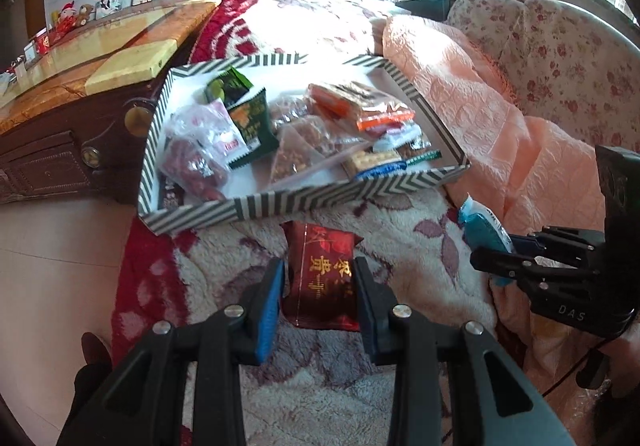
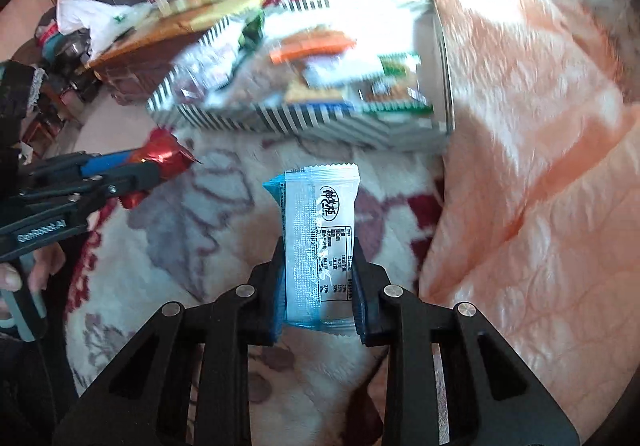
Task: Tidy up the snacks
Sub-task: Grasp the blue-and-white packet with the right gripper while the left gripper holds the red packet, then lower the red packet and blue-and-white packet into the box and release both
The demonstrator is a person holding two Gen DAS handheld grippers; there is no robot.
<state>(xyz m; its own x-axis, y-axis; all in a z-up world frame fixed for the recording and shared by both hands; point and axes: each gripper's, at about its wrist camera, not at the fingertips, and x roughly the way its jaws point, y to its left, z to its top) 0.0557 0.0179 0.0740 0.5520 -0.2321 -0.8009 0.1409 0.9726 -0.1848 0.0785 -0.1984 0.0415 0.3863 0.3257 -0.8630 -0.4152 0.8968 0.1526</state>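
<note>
My left gripper (image 1: 319, 274) is shut on a dark red snack packet (image 1: 320, 274) with gold characters, held above the fluffy floral blanket (image 1: 400, 246). My right gripper (image 2: 319, 258) is shut on a blue and white snack packet (image 2: 320, 230). It shows at the right of the left wrist view (image 1: 480, 226). A black-and-white striped box (image 1: 280, 203) holding several snack packets lies on the blanket just beyond both grippers. In the right wrist view the box (image 2: 304, 121) is blurred, and the left gripper (image 2: 148, 169) with the red packet (image 2: 164, 155) is at the left.
A peach quilt (image 1: 500, 117) is bunched to the right of the box. A floral sofa back (image 1: 560, 57) stands behind it. A dark wooden table (image 1: 80, 93) with a yellow top is at the left, with bare floor (image 1: 60, 266) below.
</note>
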